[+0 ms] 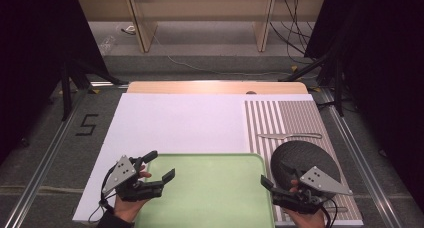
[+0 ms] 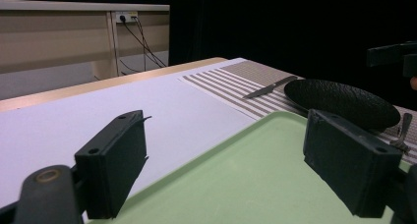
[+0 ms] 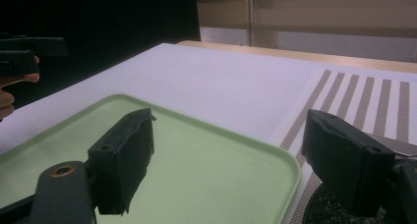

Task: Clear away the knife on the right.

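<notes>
The green tray (image 1: 210, 188) lies empty at six o'clock on the table (image 1: 175, 120), between both grippers; the left gripper (image 1: 161, 167) and right gripper (image 1: 274, 175) hold their fingers wide apart, gripping nothing. Likely each takes a side rim; bring the fingers level over the edges at nine and three o'clock, close together, and keep clear of the dark plate (image 1: 305, 160) beside the right one.

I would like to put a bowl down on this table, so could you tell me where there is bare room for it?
The green tray is bare, between the left gripper and right gripper. The white sheet beyond it is bare too, up to the striped mat. The mat is crowded: a knife and a black plate.
</notes>
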Motion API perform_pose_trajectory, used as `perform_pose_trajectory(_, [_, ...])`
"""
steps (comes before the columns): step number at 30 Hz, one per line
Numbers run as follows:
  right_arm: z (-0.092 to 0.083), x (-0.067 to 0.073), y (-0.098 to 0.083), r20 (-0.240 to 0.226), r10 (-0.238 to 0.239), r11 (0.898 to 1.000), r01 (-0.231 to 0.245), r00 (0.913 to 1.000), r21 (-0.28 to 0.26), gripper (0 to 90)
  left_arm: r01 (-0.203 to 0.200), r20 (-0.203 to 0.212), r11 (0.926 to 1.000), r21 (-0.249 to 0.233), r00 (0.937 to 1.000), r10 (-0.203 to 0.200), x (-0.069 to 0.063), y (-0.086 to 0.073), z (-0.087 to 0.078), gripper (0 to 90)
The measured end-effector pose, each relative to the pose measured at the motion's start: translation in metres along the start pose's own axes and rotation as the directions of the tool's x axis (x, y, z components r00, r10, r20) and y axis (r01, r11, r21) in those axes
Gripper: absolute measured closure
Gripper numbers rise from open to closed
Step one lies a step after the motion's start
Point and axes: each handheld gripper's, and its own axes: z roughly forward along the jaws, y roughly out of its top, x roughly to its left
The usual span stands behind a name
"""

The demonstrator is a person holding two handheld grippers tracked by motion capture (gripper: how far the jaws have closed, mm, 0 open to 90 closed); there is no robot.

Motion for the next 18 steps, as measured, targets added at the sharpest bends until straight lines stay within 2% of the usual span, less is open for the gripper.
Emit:
perform_pose_trajectory(8, [-0.002, -0.010, 0.004, 0.031, 0.002, 1.000, -0.002, 0.9995, -0.002, 19.8, -0.003, 0.001, 1.0000, 0.002, 1.0000, 0.003, 0.000, 0.000, 0.000, 16.2])
perform_pose_trajectory(14, [-0.005, -0.020, 0.011, 0.071, -0.020, 1.000, 0.020, 0.9973, -0.004, 19.0, -0.003, 0.001, 1.0000, 0.000, 1.0000, 0.003, 0.000, 0.000, 0.000, 16.2])
perform_pose_trajectory(18, [-0.005, -0.032, 0.018, 0.110, -0.041, 0.999, 0.040, 0.9931, 0.013, 19.2, -0.005, 0.002, 1.0000, 0.002, 1.0000, 0.005, 0.000, 0.000, 0.001, 16.2])
